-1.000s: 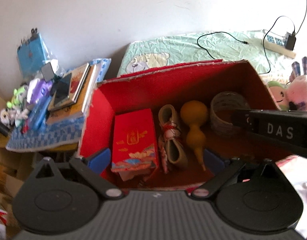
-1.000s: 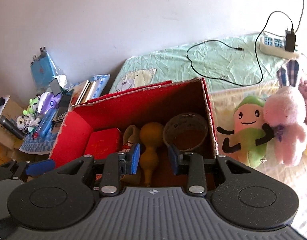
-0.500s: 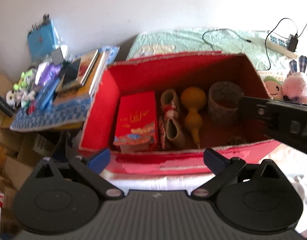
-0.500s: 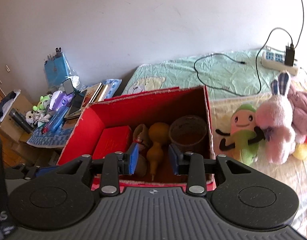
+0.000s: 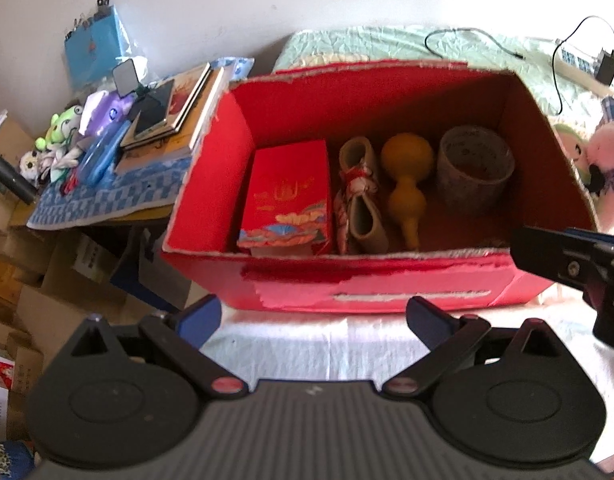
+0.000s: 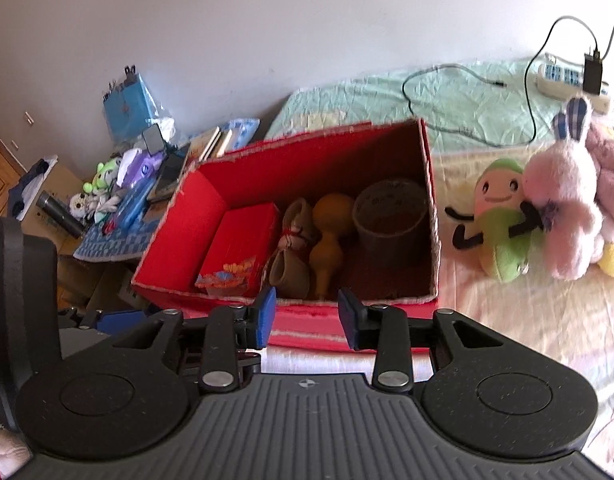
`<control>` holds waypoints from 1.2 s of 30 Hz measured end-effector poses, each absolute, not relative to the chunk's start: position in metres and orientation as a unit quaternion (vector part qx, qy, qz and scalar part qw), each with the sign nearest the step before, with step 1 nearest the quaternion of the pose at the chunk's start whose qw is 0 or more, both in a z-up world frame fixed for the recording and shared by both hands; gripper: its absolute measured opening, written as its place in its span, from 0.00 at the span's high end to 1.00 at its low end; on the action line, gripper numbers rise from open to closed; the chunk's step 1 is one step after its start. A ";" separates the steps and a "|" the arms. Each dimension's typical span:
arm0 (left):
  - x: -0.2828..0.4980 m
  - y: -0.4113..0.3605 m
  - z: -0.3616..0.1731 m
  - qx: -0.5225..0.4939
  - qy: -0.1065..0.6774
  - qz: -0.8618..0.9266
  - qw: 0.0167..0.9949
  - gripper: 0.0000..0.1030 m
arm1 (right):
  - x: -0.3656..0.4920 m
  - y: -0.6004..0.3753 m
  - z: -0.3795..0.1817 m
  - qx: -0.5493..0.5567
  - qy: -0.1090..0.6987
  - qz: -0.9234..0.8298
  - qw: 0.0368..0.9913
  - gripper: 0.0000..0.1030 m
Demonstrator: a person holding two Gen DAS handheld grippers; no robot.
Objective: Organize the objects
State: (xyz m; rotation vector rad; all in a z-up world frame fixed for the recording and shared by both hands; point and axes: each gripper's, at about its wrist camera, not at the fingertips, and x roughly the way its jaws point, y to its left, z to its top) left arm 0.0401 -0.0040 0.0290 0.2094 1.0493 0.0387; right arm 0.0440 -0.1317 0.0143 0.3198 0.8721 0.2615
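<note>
A: Both grippers are pulling back from the red box (image 5: 387, 284). A second ago the left gripper (image 5: 313, 320) was looking right down into it; now the whole near wall shows.

B: And its jaws are spread wide, holding nothing. The right gripper (image 6: 307, 316) has a narrower gap, also empty.

A: Everything sits in a row on the box floor: red packet (image 5: 287, 196), small shoes (image 5: 359, 200), yellow gourd (image 5: 405, 184), round basket (image 5: 473, 168).

B: I read that as the packing done, or a pause before another pick. The plush toys (image 6: 547, 216) lie just right of the box on the bed.
</note>
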 end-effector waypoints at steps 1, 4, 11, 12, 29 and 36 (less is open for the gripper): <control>0.040 -0.004 0.027 0.101 0.503 0.018 0.858 0.04 | 0.044 -0.132 0.012 0.156 0.425 0.126 0.883 0.64; 0.040 -0.003 0.022 0.103 0.517 0.017 0.849 0.04 | 0.044 -0.129 0.007 0.160 0.445 0.133 0.871 0.64; 0.038 0.004 0.016 0.096 0.540 0.014 0.836 0.04 | 0.044 -0.124 0.002 0.171 0.467 0.137 0.857 0.60; 0.037 0.005 0.017 0.096 0.540 0.016 0.836 0.04 | 0.044 -0.124 0.002 0.173 0.469 0.138 0.855 0.59; 0.047 0.021 0.065 0.100 0.470 0.005 0.877 0.03 | 0.050 -0.117 0.037 0.174 0.398 0.116 0.893 0.55; 0.067 0.017 0.072 0.108 0.438 -0.007 0.893 0.03 | 0.057 -0.116 0.040 0.161 0.367 0.073 0.913 0.54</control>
